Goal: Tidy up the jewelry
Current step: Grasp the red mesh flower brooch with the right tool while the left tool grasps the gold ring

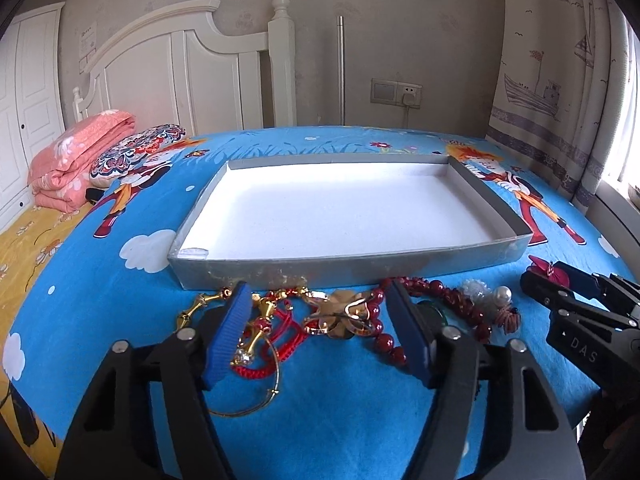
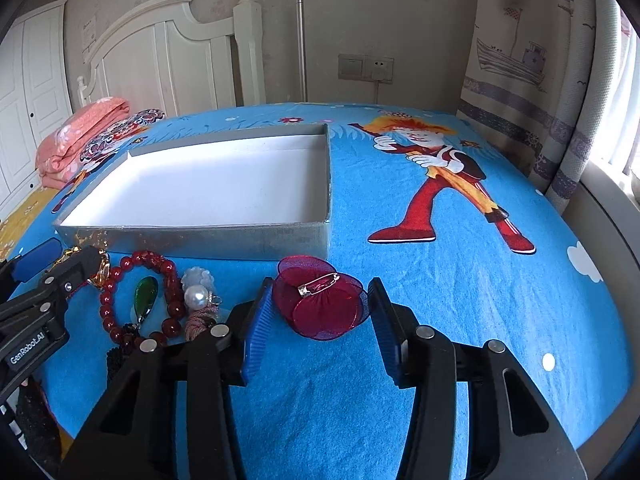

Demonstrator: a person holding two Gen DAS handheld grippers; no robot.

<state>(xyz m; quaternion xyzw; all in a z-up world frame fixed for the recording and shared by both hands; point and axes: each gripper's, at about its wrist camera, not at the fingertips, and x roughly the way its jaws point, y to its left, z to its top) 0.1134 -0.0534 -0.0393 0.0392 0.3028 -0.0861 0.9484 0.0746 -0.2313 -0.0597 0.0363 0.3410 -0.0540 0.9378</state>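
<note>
Left gripper (image 1: 318, 300) wide open over gold clover brooch (image 1: 340, 314) and red cord, holding nothing. Right gripper (image 2: 320, 300) wide open, straddling red flower brooch (image 2: 320, 304), not yet clamped. Grey box (image 2: 280, 236) just behind the jewelry, on blue bedspread (image 2: 440, 280).

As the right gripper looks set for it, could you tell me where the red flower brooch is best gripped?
Grip the red flower brooch across its padded centre, coming from the near side with the open right gripper straddling it. It lies pin-side up, and the thin gauzy petals would likely just crumple.
</note>
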